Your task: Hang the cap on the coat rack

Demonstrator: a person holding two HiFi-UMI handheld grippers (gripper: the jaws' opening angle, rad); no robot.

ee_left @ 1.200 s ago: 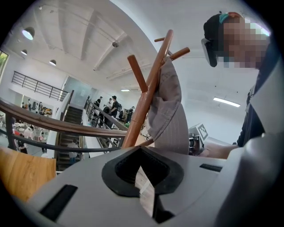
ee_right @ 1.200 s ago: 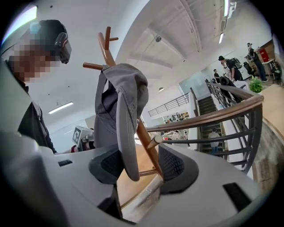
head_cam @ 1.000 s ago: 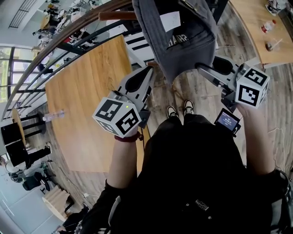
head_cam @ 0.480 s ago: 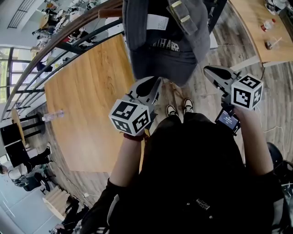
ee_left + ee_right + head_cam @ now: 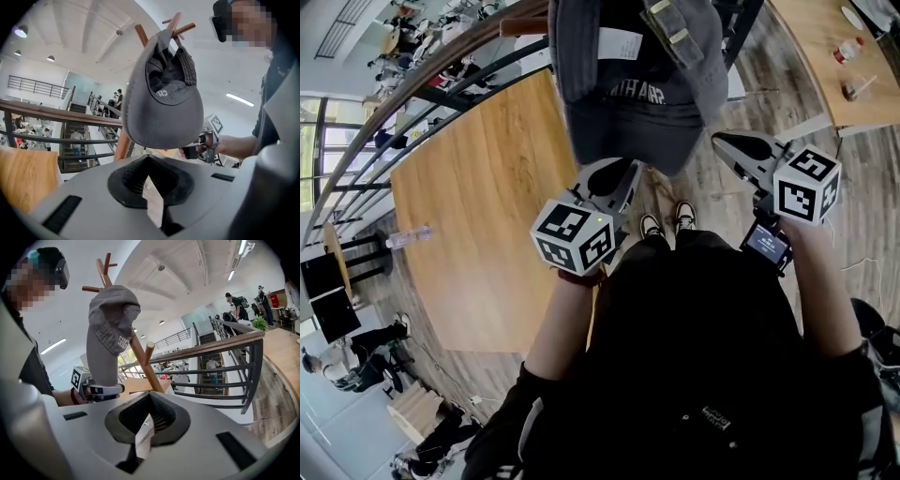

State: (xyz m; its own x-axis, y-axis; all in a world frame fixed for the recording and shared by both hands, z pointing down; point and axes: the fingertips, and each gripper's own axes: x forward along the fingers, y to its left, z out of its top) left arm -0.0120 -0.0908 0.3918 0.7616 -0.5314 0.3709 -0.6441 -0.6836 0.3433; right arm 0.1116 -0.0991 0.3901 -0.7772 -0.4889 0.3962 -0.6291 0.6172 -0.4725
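The dark grey cap (image 5: 647,84) hangs by its back on a peg of the wooden coat rack (image 5: 140,33), brim down. It shows from below in the left gripper view (image 5: 164,103) and from the side in the right gripper view (image 5: 110,329). My left gripper (image 5: 623,173) is shut and empty just under the brim. To the right of the brim my right gripper (image 5: 727,142) has just closed its jaws on nothing and stands shut, apart from the cap. Each gripper sees the other: the left one (image 5: 105,390), the right one (image 5: 190,151).
A large wooden table (image 5: 478,206) with a clear bottle (image 5: 411,236) lies at the left, behind a curved railing (image 5: 422,75). Another table (image 5: 825,56) with a bottle is at the top right. The person's shoes (image 5: 670,223) stand on the plank floor below the cap.
Both grippers have dropped away from the cap's brim. The right gripper's jaws, open a second ago, are closed now. The cap stays hanging on the rack.
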